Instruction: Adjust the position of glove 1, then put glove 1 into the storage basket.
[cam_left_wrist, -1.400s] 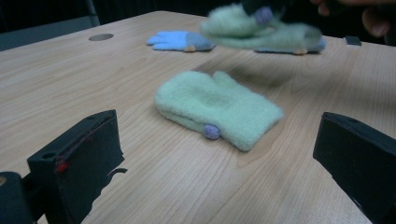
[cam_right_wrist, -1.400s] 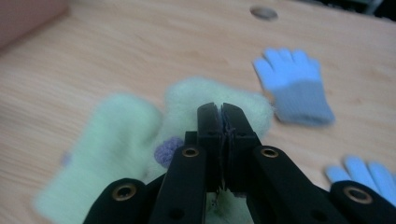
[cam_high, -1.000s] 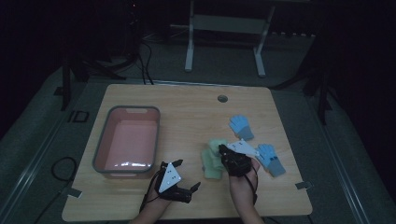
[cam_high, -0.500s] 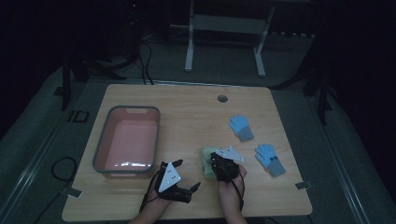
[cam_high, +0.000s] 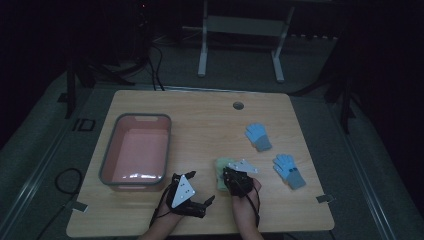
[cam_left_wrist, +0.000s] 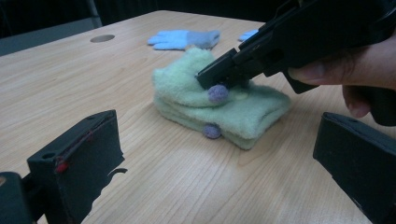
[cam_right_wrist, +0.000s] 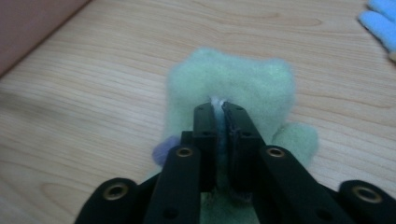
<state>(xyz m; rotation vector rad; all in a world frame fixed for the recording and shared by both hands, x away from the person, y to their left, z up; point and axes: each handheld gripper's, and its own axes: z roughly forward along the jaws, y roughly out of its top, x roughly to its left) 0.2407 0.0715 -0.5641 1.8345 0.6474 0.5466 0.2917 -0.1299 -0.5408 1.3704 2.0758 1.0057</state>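
Observation:
Two pale green gloves (cam_left_wrist: 254, 114) with small purple bobbles lie stacked on the wooden table (cam_high: 200, 120), near the front edge. My right gripper (cam_right_wrist: 217, 106) comes down on the top green glove (cam_right_wrist: 231, 74). Its jaws stand almost together on a pinch of pale fabric, and they have just been opening a little. From the left gripper view, the right gripper (cam_left_wrist: 210, 80) has its tip resting on the stack beside a bobble. My left gripper (cam_left_wrist: 217, 163) sits low on the table, open and holding nothing, and points at the stack. From above, the left gripper (cam_high: 207, 201) is to the left of the right gripper (cam_high: 228, 173).
A pink bin (cam_high: 107, 155) with a grey rim stands at the left of the table. Two light blue gloves (cam_high: 258, 136) (cam_high: 289, 170) lie apart at the right. A round cable hole (cam_high: 238, 105) is near the far edge. A metal stand (cam_high: 240, 30) is behind the table.
My right gripper has moved left and down, from beside the nearer blue glove onto the green gloves. The left gripper has stayed in place.

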